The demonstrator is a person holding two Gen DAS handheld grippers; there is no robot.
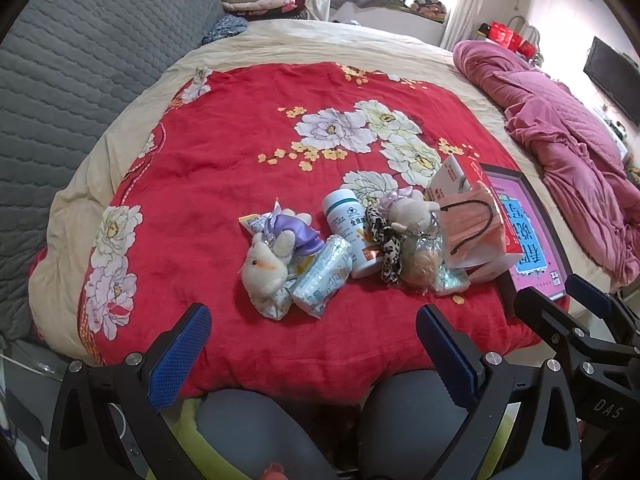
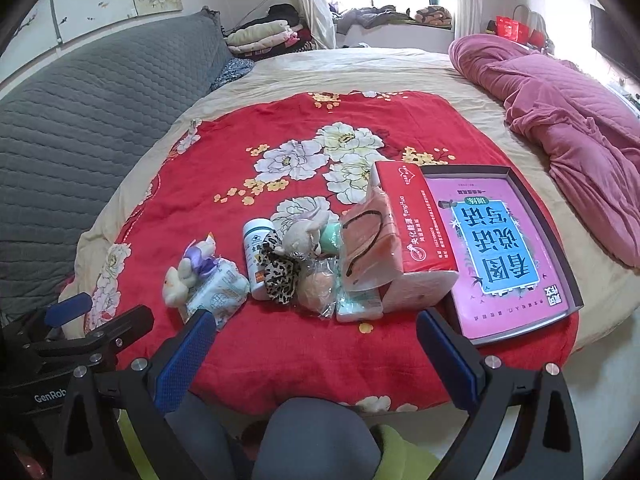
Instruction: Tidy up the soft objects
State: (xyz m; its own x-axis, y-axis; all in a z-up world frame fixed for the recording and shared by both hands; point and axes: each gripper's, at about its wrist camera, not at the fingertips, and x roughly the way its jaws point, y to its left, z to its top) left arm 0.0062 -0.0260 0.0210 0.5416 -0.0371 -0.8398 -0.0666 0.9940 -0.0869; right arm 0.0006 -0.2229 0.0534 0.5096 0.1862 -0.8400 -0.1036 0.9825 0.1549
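Blue-padded left tool [image 1: 314,340] and right tool [image 2: 312,344] gape wide, empty, above red blanket [image 1: 224,168].

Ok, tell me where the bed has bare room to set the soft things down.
Free: the red blanket between the pile and the grey headboard, and the strip between the pile and both open grippers. Crowded: from the plush toy past the white bottle to the tissue pack; the tray holds a pink book.

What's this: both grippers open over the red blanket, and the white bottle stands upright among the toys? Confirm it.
Not quite. The white bottle lies on its side beside the leopard-print scrunchie, as the right wrist view shows. The left gripper and right gripper are open over the red blanket.
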